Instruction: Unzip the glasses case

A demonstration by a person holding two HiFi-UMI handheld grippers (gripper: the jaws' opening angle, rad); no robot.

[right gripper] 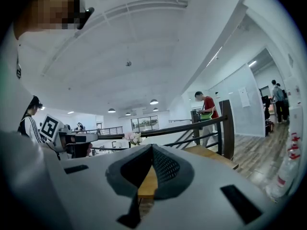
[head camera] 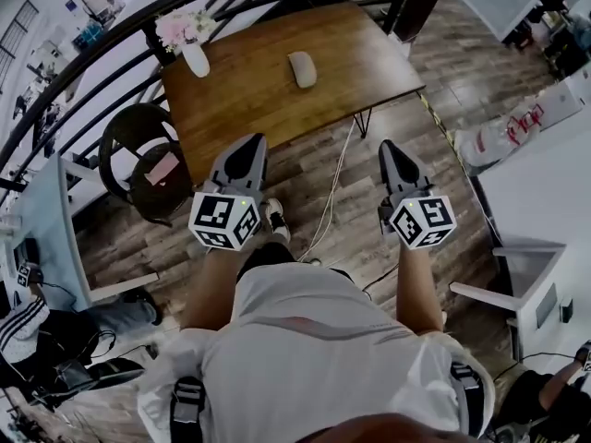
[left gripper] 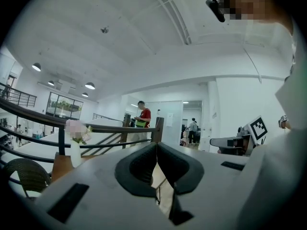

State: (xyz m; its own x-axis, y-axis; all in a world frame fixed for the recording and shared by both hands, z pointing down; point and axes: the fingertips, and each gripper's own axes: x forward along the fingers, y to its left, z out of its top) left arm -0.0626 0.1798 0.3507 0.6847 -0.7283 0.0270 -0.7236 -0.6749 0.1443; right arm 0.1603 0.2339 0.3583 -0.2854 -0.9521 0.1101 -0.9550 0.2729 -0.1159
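Wood-plank floor spread below, with a wooden table at twelve o'clock and a dark railing beyond it. Both forearms reached forward side by side, held about level. The left gripper had its jaws pressed together on nothing, nose at the table's near edge. The right gripper, equally closed and empty, hung over bare floor. The glasses case lay on the table, well apart from both. A flower vase stood at eleven, a wicker chair at nine, and a white cable trailed between the grippers.
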